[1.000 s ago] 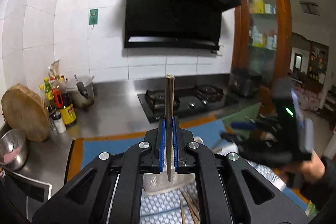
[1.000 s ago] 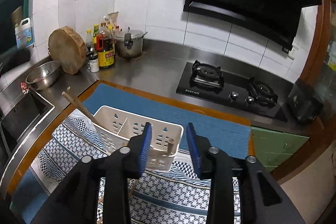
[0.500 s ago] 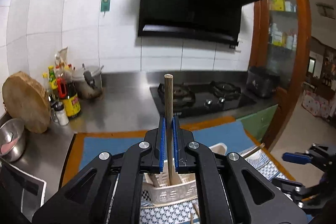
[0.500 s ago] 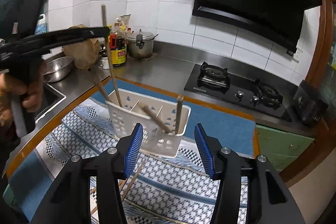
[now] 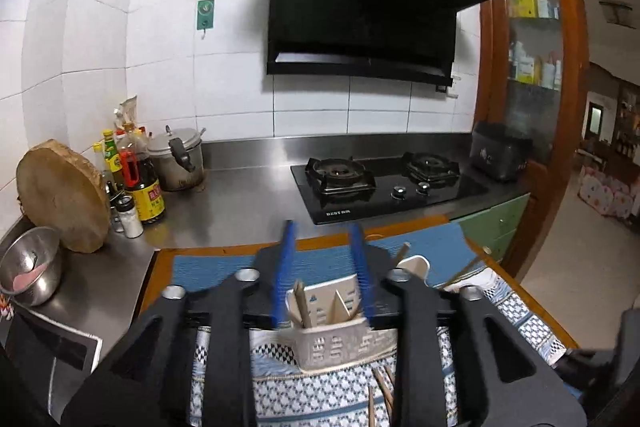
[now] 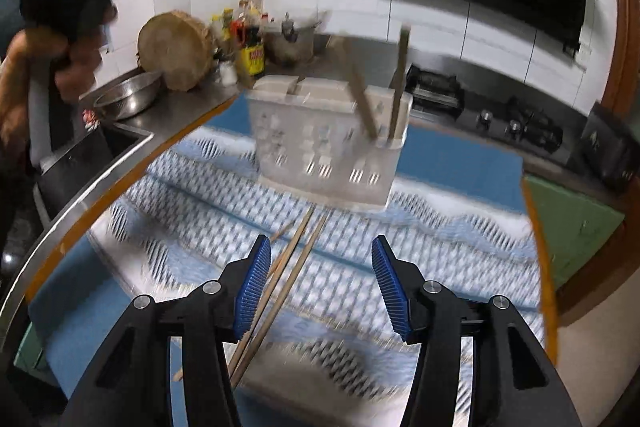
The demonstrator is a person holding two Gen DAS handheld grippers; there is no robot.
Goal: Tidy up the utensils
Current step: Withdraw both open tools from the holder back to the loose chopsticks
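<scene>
A white slotted utensil holder (image 5: 340,341) (image 6: 328,151) stands on the patterned cloth (image 6: 420,251). My left gripper (image 5: 321,239) hangs above its left compartment. Its jaws are opening, and the pads touch nothing. One wooden chopstick (image 5: 301,301) leans in that compartment, free of the pads. Other chopsticks (image 6: 362,99) stand tilted in the holder's right side. My right gripper (image 6: 320,251) is open, low over the cloth in front of the holder. Several loose chopsticks (image 6: 296,251) lie on the cloth, by its left pad. The right wrist view is blurred.
A round wooden block (image 5: 64,195), a steel bowl (image 5: 30,267), sauce bottles (image 5: 146,187) and a pot (image 5: 178,163) crowd the back left. A gas hob (image 5: 384,183) sits behind the blue mat (image 5: 216,263). A sink (image 6: 80,163) lies left.
My left gripper let go of the chopstick, which now rests in the holder, and its jaws spread. My right gripper sank toward the cloth with its jaws a little wider.
</scene>
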